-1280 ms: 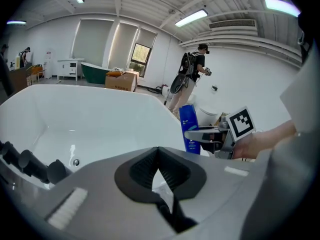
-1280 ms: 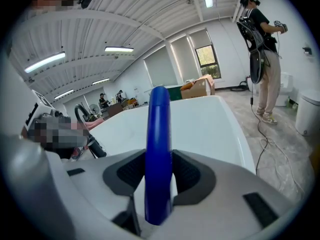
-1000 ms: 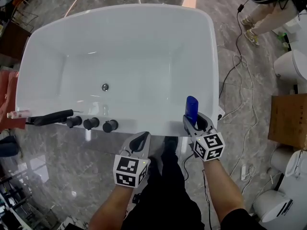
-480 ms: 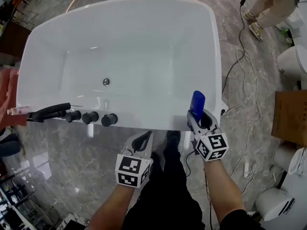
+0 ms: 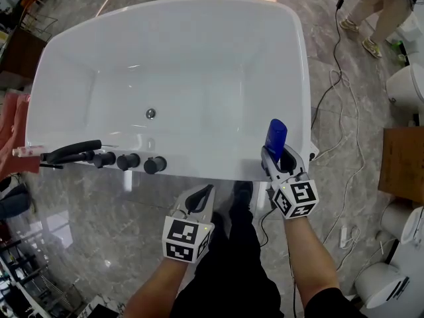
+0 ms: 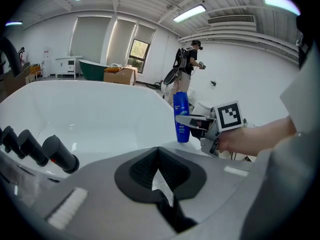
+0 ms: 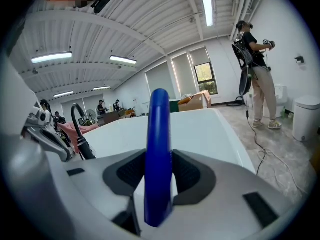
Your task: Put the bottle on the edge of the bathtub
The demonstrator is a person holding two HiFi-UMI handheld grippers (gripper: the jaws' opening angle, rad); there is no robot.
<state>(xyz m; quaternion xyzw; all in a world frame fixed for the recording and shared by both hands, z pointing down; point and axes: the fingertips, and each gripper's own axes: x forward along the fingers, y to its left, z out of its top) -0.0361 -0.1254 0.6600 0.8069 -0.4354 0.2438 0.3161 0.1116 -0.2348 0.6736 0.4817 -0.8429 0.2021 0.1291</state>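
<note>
A blue bottle (image 5: 275, 138) stands upright over the near right rim of the white bathtub (image 5: 199, 168). My right gripper (image 5: 280, 155) is shut on the bottle's sides. In the right gripper view the bottle (image 7: 158, 154) fills the gap between the two jaws. The left gripper view shows the bottle (image 6: 181, 117) with the right gripper (image 6: 191, 121) clamped round it. My left gripper (image 5: 201, 199) is shut and holds nothing, hanging in front of the tub's near wall. In its own view the left gripper (image 6: 159, 170) has its jaws together.
Several black tap knobs (image 5: 127, 161) and a black hand-shower handle (image 5: 69, 152) line the near left rim. A drain (image 5: 151, 113) lies in the tub floor. Cables (image 5: 344, 124) trail over the floor at right, next to a cardboard box (image 5: 401, 164). A person (image 5: 377, 5) stands at the far right.
My right gripper and the blue bottle have shifted right along the near rim toward the corner. The left gripper stays shut and has barely moved.
</note>
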